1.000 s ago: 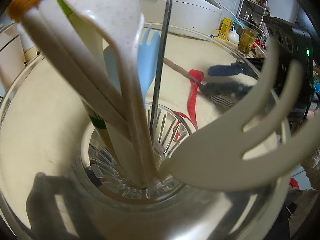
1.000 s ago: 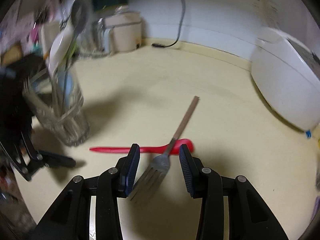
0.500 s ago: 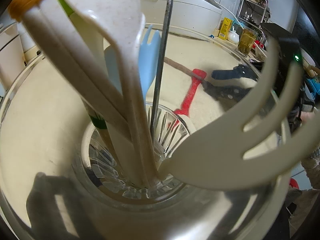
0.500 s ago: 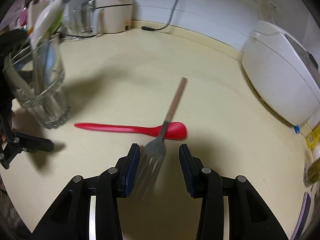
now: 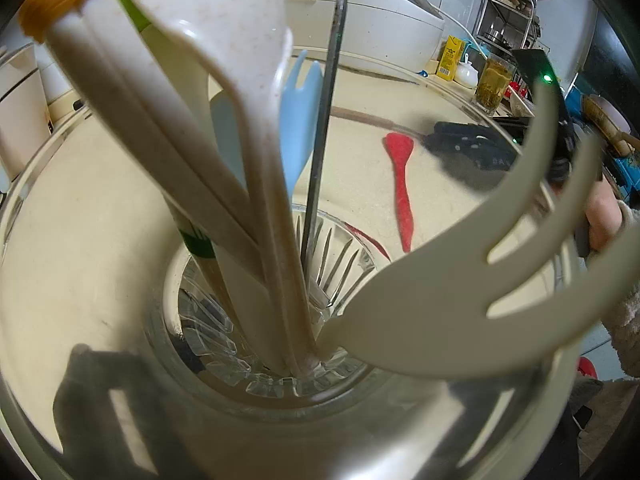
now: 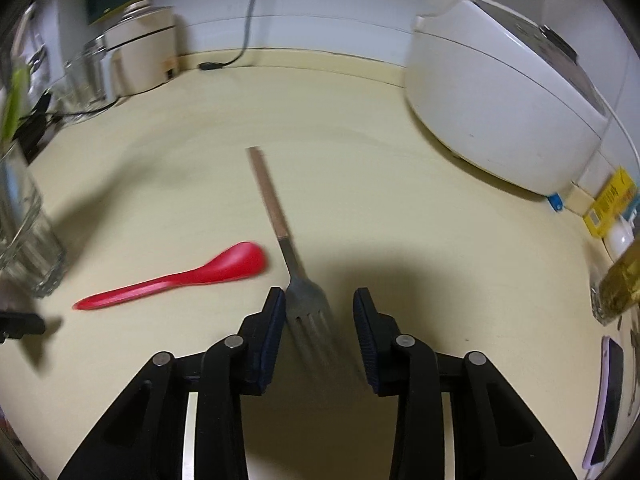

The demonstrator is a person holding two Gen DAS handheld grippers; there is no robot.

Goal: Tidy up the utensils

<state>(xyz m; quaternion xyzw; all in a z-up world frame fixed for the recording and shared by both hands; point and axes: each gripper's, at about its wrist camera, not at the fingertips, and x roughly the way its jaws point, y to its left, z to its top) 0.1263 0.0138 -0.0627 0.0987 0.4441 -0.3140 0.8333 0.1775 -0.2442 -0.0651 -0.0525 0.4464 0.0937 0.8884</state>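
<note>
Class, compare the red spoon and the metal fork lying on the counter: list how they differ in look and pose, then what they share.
The red spoon is one solid red piece; the metal fork is grey steel with a brown handle. The spoon lies crosswise, clear of the right tool; the fork runs away from the camera, its tines between the tool's closing jaws, which do not yet press on it. Both lie flat on the cream counter, outside the glass.

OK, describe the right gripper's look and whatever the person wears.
The right gripper has glossy black angular fingers joined by round silver rivets and faced with dark blue ribbed pads. From the left wrist view, its body shows a green light, and a fuzzy light sleeve covers the wrist.
</note>
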